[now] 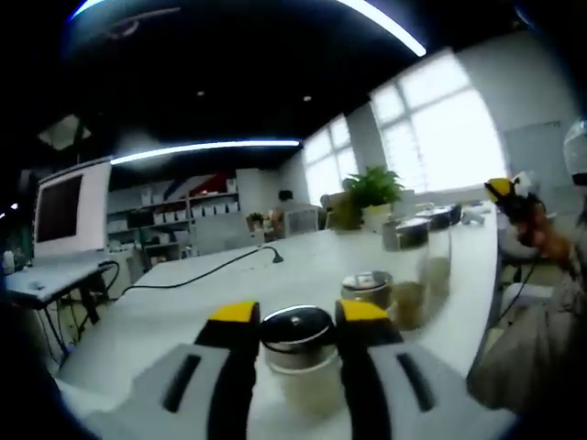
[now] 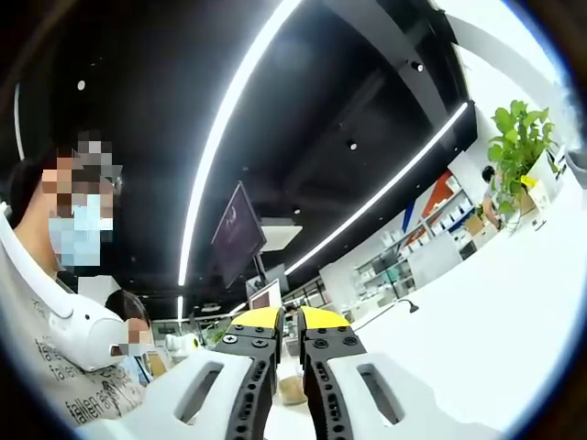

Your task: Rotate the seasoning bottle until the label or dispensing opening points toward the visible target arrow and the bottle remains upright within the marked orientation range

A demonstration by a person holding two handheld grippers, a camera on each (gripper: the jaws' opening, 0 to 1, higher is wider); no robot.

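L gripper view: left gripper [image 1: 296, 316] low over white table [image 1: 229, 284], yellow-tipped jaws either side of seasoning bottle [image 1: 299, 353]. Bottle upright, glass body w/ pale contents, dark shiny round cap between the jaw tips. Jaws look to touch cap sides, so clamped on bottle. Label/opening direction: can't tell from here.

Just behind it, a second jar [image 1: 369, 290] w/ metal lid; further right two taller dark-capped jars [image 1: 417, 266], all upright on same table. Black cable [image 1: 197, 270] runs across tabletop. Potted plant [image 1: 371, 197] at far end, monitor [image 1: 69, 209] at left, bright windows [image 1: 440, 128] behind. Right gripper [image 1: 506, 194] held up at far right edge, yellow tip visible.

R gripper view: right gripper [image 2: 287, 321] tilted upward toward ceiling light strips [image 2: 229, 119]; jaws nearly together, narrow gap, nothing in them. Person in mask + white shirt [image 2: 55, 367] at left. Plant [image 2: 518, 147] at right.
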